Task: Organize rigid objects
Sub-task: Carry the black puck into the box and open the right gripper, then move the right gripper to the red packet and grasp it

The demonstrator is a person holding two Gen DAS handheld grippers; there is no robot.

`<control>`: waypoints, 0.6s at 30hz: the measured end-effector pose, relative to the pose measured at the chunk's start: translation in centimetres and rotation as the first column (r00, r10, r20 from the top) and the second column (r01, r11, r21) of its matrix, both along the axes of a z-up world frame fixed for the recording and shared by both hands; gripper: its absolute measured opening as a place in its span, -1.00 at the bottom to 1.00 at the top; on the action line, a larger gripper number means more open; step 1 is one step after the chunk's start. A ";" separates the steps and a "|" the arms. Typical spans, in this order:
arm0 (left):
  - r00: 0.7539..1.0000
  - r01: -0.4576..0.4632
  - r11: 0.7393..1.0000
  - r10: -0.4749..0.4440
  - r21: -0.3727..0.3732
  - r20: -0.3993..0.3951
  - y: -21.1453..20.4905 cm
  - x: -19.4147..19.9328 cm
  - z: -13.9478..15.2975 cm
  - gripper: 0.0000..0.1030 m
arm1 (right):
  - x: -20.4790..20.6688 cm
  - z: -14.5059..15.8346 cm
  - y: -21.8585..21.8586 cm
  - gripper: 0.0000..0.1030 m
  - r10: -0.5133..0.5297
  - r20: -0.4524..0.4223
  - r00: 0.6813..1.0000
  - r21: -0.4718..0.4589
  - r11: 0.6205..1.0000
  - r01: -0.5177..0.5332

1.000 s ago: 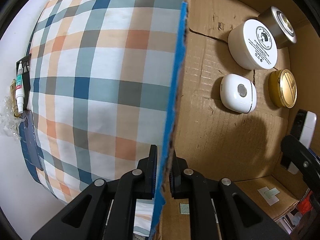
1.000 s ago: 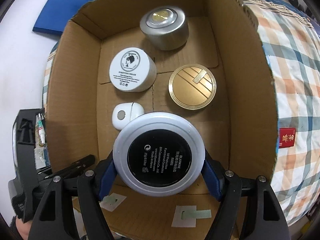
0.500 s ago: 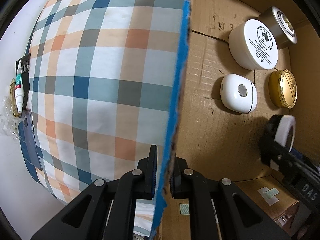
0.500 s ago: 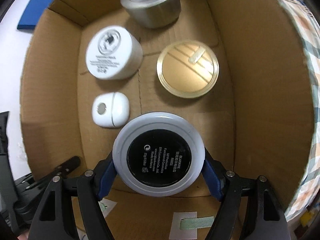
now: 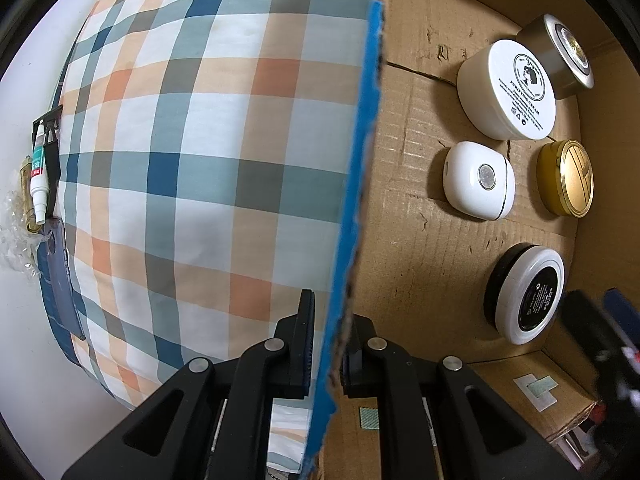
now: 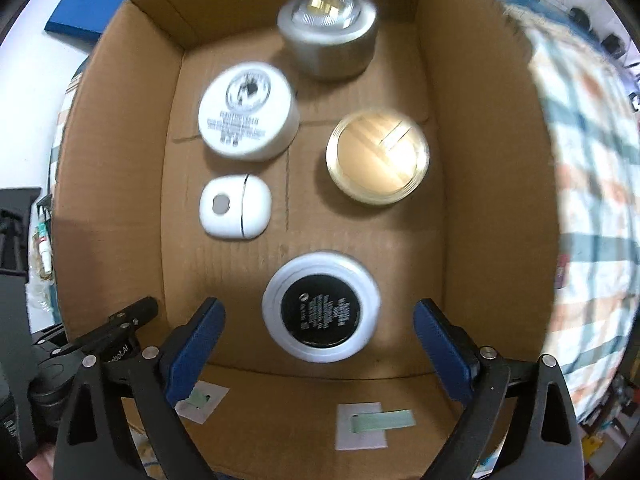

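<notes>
Box [image 6: 492,184] of cardboard holds five containers; black-and-white jar [image 6: 321,307] rests on its floor nearest the near wall, below the white case [image 6: 235,212] and gold tin [image 6: 378,156]. Right tool [image 6: 318,334] jaws opening, pads clear of the jar between them. Left tool [image 5: 326,344] clamped shut on the box's blue-edged wall [image 5: 360,160].

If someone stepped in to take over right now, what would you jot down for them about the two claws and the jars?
Left gripper: shut on the cardboard box wall, holding it.
Right gripper: jaws opening, clear of the black-and-white jar, which sits on the box floor.
Also in the box: white cream jar, silver jar, gold tin, small white case.
Done: five items boxed.
Left: no other rigid items visible on the checked cloth.
</notes>
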State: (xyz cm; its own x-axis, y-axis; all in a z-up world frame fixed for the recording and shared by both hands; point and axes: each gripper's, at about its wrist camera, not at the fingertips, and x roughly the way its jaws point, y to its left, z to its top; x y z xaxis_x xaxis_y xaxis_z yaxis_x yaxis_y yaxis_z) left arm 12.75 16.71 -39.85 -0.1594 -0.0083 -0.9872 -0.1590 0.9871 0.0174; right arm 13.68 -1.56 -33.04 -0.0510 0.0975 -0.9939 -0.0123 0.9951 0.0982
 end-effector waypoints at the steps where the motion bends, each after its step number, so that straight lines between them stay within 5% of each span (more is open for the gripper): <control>1: 1.000 0.000 1.000 0.000 0.001 0.001 0.0 0.0 0.0 -0.85 | 0.1 0.4 -0.1 0.89 0.000 0.011 1.000 -0.002 1.000 0.000; 18: 1.000 0.012 1.000 -0.012 0.020 -0.002 -0.8 0.2 0.3 -0.85 | -1.0 10.0 -2.1 0.89 -0.028 0.202 0.979 0.020 1.000 0.024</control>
State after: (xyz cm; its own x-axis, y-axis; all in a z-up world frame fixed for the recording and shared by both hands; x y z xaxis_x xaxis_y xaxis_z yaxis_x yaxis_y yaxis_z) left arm 12.99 15.86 -39.60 -0.1613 0.0130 -0.9868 -0.1472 0.9884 0.0371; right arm 12.71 -3.69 -23.08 0.1533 0.1137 -0.9816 -0.0078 0.9935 0.1138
